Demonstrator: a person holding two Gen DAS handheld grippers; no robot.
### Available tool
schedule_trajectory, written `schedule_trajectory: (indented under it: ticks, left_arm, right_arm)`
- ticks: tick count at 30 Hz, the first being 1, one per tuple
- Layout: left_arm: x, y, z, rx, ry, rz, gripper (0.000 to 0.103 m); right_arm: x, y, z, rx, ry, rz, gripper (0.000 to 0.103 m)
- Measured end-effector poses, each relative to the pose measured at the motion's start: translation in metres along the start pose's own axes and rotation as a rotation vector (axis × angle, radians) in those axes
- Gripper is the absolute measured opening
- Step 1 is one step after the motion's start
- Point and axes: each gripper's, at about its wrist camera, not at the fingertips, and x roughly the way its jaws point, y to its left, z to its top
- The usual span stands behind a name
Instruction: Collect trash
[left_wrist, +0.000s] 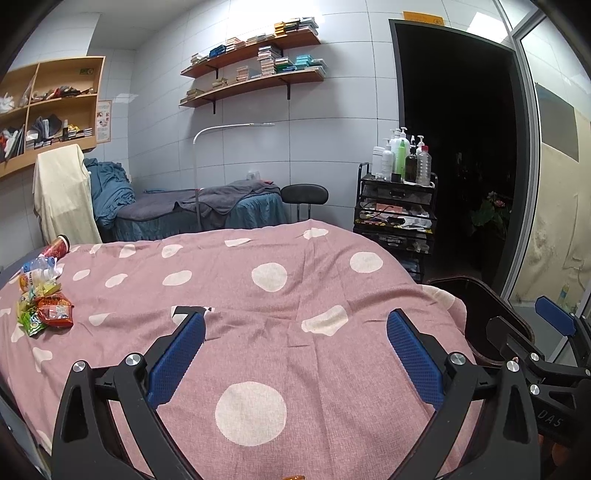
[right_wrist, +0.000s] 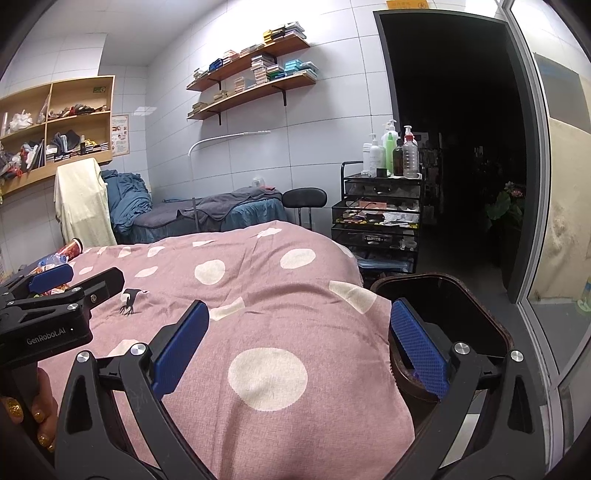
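Note:
A heap of trash lies on the pink dotted bedspread (left_wrist: 295, 258) at its far left: snack wrappers (left_wrist: 46, 310), a crushed plastic bottle (left_wrist: 38, 267) and a red paper cup (left_wrist: 57, 247) on its side. My left gripper (left_wrist: 295, 321) hovers open over the middle of the bed, well right of the heap, holding nothing. My right gripper (right_wrist: 299, 314) is open and holds nothing, at the bed's right edge, its right finger in front of a dark bin (right_wrist: 443, 295) beside the bed. The cup (right_wrist: 72, 249) shows behind the left gripper (right_wrist: 79, 280). The bin's inside looks dark.
A black trolley (right_wrist: 376, 221) topped with bottles stands past the bed's far right corner. A black stool (left_wrist: 304, 194), a blue-covered couch (left_wrist: 207, 210) and a white floor lamp (left_wrist: 197, 166) lie beyond. A dark doorway (left_wrist: 458, 147) and glass door (right_wrist: 546, 184) are right.

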Motion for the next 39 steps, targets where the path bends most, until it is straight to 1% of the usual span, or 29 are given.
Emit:
schedule_trajectory:
  ticks: [11,31,39]
  left_arm:
    - [-0.0010,-0.0023,-0.0011,-0.006,0.004,0.000,0.098]
    - [-0.0038,-0.0074,-0.0005,0.006,-0.007,-0.007,0.098]
    - [-0.0016,-0.0034,-0.0019,-0.016,0.008,-0.022,0.098]
  right_arm:
    - [0.0018,0.0003,-0.0024,0.008,0.014,0.000,0.097]
    - [0.0016,-0.0002,-0.0033,0.009,0.016,-0.001,0.097]
    - [0.0039,-0.0009,-0.0042,0.011,0.019,-0.001,0.097]
